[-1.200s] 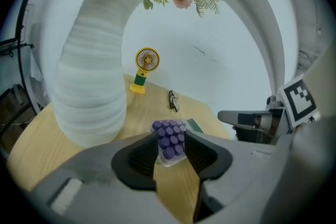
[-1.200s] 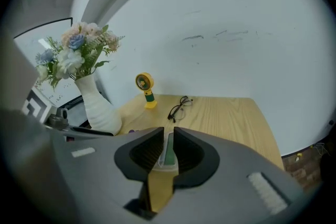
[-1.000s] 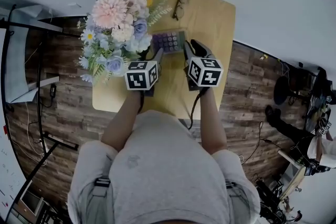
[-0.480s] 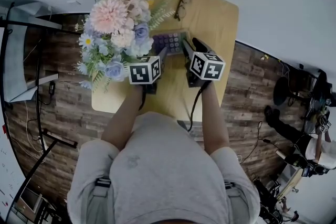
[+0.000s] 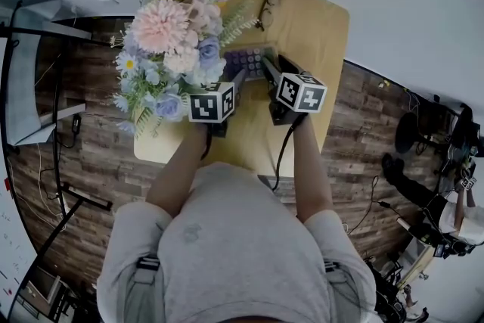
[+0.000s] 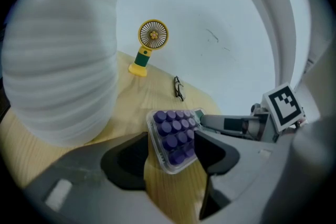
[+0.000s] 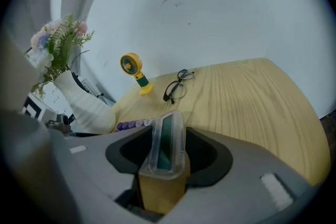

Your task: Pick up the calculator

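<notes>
The calculator [image 5: 246, 59], clear-cased with purple keys, lies on the wooden table [image 5: 310, 26] beside the flower vase. Its key end [image 6: 176, 136] sits between the jaws of my left gripper [image 5: 236, 79]. Those jaws have just been opening and stand wide, not pressing on it. Its display end [image 7: 165, 144] lies between the jaws of my right gripper [image 5: 271, 68], which have also just been opening. Dark gaps show on both sides of the case. In the left gripper view the right gripper [image 6: 236, 124] reaches in from the right.
A white vase of flowers [image 5: 174, 34] stands close at the left, and its ribbed body [image 6: 58, 60] fills that side of the left gripper view. A yellow hand fan [image 7: 134, 72] and a pair of glasses [image 7: 177, 85] lie farther back. The table's right edge [image 7: 310, 107] is near.
In the head view both marker cubes have shifted slightly right, and the right gripper has come down closer to the table. The calculator stays in place between the fingertips.
</notes>
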